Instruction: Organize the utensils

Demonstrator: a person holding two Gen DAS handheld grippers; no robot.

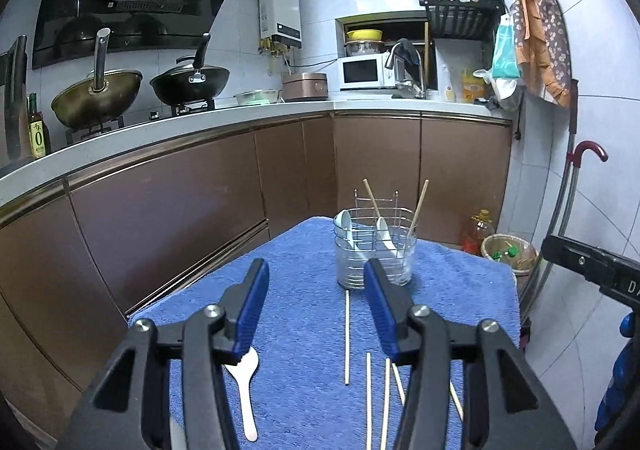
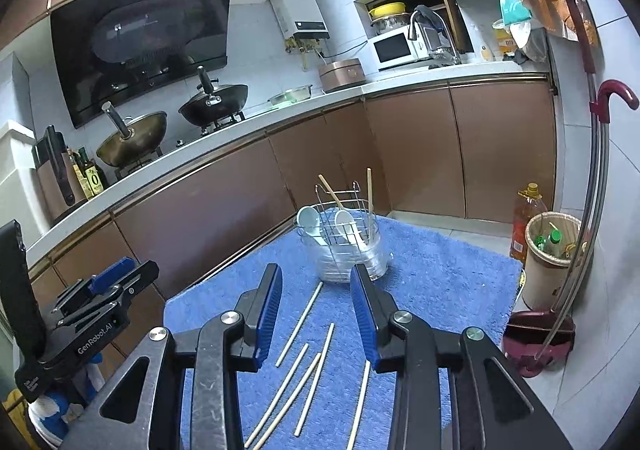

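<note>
A clear utensil holder (image 1: 375, 250) with a wire rack stands at the far end of a blue towel (image 1: 300, 330); it holds two white spoons and two chopsticks. It also shows in the right wrist view (image 2: 352, 246). Several loose chopsticks (image 1: 347, 336) lie on the towel, also seen in the right wrist view (image 2: 300, 324). A white spoon (image 1: 245, 390) lies under my left gripper's left finger. My left gripper (image 1: 316, 278) is open and empty above the towel. My right gripper (image 2: 316, 284) is open and empty above the chopsticks.
Brown kitchen cabinets and a white counter with two woks (image 1: 96, 94) run behind the towel-covered table. A bin (image 2: 552, 258), an oil bottle (image 2: 526, 218) and a dustpan (image 2: 538, 342) stand on the floor at right. The left gripper (image 2: 100, 298) shows at the right view's left edge.
</note>
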